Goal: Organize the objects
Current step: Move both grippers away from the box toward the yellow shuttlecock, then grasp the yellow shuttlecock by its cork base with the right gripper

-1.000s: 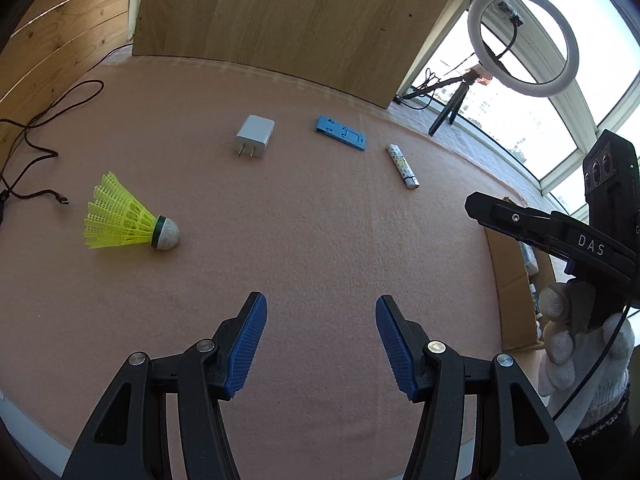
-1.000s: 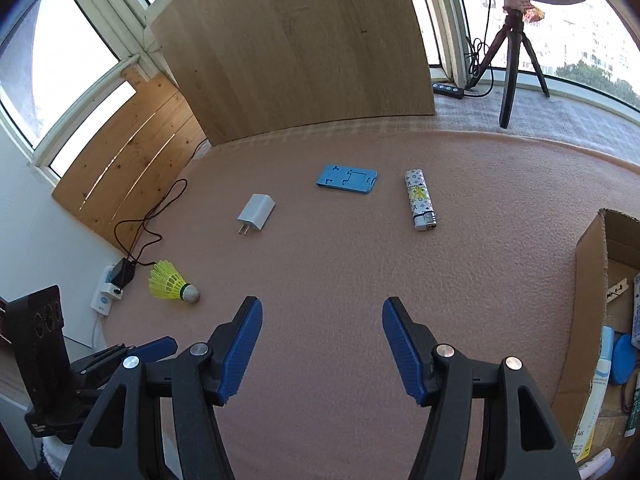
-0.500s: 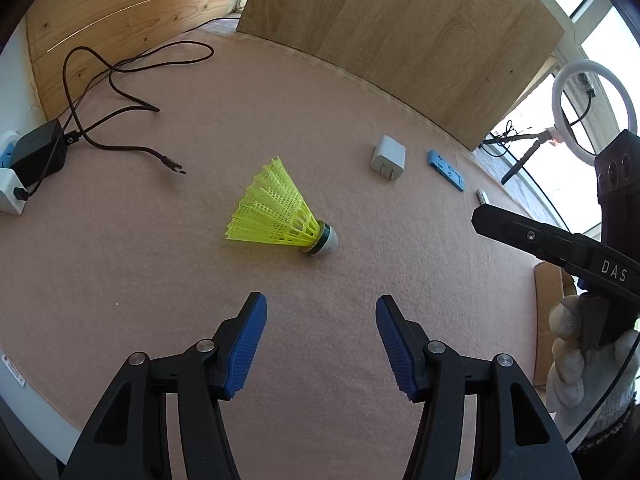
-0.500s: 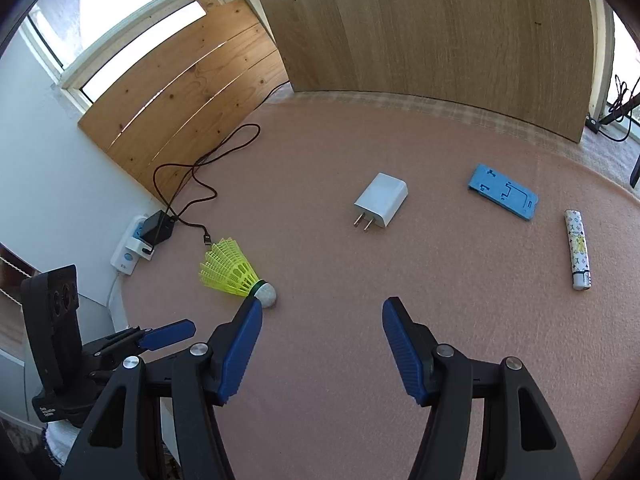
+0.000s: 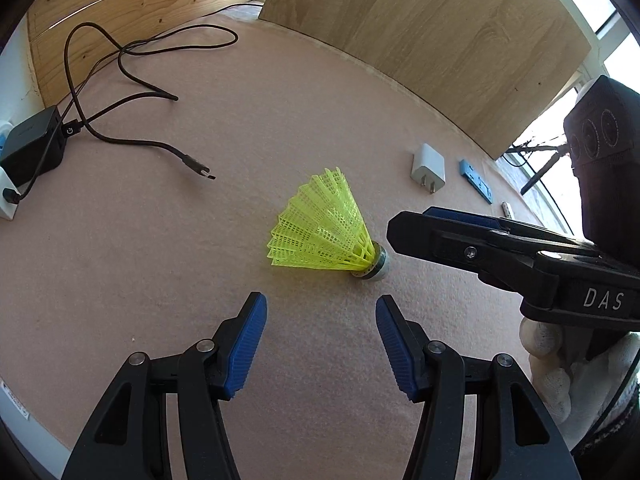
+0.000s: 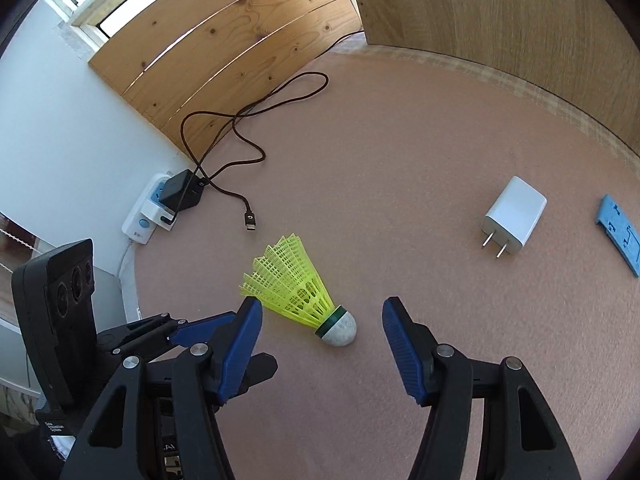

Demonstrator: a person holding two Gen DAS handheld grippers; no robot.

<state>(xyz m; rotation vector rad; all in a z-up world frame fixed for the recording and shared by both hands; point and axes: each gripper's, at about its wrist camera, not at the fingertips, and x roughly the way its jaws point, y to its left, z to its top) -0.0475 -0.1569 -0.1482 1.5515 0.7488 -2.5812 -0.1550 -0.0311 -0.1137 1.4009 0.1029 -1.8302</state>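
Your left gripper and right gripper both hang spread and empty over the shuttlecock lying sideways on the mat; it looks light, its skirt crushable, so pinch the firmer cork.

Yellow shuttlecock on its side on pink mat, just ahead of L gripper, jaws apart, empty. R gripper near cork end.

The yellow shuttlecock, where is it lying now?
The yellow shuttlecock lies on its side on the pink mat, just ahead of both open grippers, between the cable plug and the white charger.
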